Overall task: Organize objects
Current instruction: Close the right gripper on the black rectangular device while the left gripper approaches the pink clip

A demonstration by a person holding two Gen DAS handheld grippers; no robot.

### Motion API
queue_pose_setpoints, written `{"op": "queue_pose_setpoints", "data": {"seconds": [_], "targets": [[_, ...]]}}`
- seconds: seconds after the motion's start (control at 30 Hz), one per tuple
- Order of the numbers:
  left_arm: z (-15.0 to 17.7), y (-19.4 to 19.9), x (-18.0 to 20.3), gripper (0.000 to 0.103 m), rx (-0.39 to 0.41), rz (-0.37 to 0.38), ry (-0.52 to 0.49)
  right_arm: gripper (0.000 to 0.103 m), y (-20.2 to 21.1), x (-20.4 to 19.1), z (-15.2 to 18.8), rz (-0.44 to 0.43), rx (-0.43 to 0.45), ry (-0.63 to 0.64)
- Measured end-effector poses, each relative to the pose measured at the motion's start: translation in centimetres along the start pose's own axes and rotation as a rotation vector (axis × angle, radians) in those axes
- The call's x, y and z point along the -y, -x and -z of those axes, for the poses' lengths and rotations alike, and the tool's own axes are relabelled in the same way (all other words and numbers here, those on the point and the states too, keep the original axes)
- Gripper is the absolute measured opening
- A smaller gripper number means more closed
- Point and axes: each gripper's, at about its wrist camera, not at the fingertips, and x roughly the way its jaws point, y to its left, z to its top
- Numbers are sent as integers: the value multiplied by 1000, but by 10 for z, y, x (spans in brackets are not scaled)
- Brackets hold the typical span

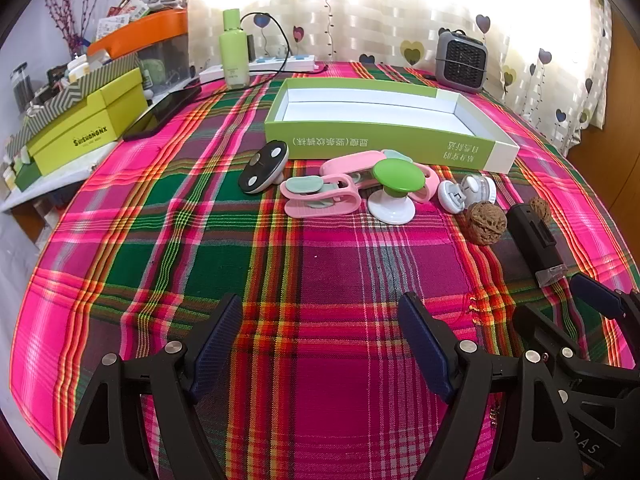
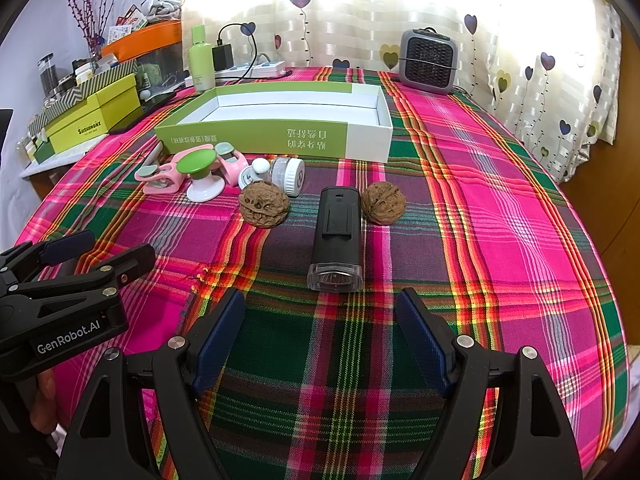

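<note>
An empty green and white box (image 1: 384,142) (image 2: 276,138) lies on the plaid cloth. In front of it sit a black disc with pale dots (image 1: 263,166), pink clips (image 1: 320,200) (image 2: 160,180), a green-topped white knob (image 1: 396,190) (image 2: 200,172), a small white jar (image 1: 466,192) (image 2: 288,176), two walnuts (image 1: 486,222) (image 2: 264,208) (image 2: 383,202) and a black flashlight (image 1: 534,240) (image 2: 338,232). My left gripper (image 1: 320,320) is open over bare cloth, well short of the clips. My right gripper (image 2: 320,316) is open just short of the flashlight's lens.
A grey heater (image 1: 460,60) (image 2: 428,58), a green bottle (image 1: 232,50) (image 2: 200,60) and a power strip (image 1: 280,65) stand at the back. Yellow-green boxes (image 1: 88,124) and an orange-lidded bin (image 1: 136,38) crowd the left shelf. A dark phone (image 1: 164,114) lies near them.
</note>
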Motion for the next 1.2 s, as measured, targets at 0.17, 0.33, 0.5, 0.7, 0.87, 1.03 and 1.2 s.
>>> {"op": "queue_pose_setpoints", "data": {"seconds": [0.17, 0.33, 0.5, 0.7, 0.87, 1.03, 1.2], "targets": [[0, 0, 1, 80, 0, -1, -1, 78, 0, 1, 0, 0, 0, 0], [0, 0, 1, 80, 1, -2, -1, 78, 0, 1, 0, 0, 0, 0], [0, 0, 1, 80, 2, -2, -1, 78, 0, 2, -1, 0, 0, 1], [-8, -1, -5, 80, 6, 16, -21, 78, 0, 2, 1, -31, -12, 22], [-10, -1, -7, 80, 12, 31, -34, 78, 1, 7, -1, -58, -9, 20], [-9, 0, -7, 80, 14, 49, -48, 78, 3, 21, -3, -124, -3, -50], [-11, -3, -8, 80, 11, 65, -59, 74, 4, 31, -8, -112, 13, -69]]}}
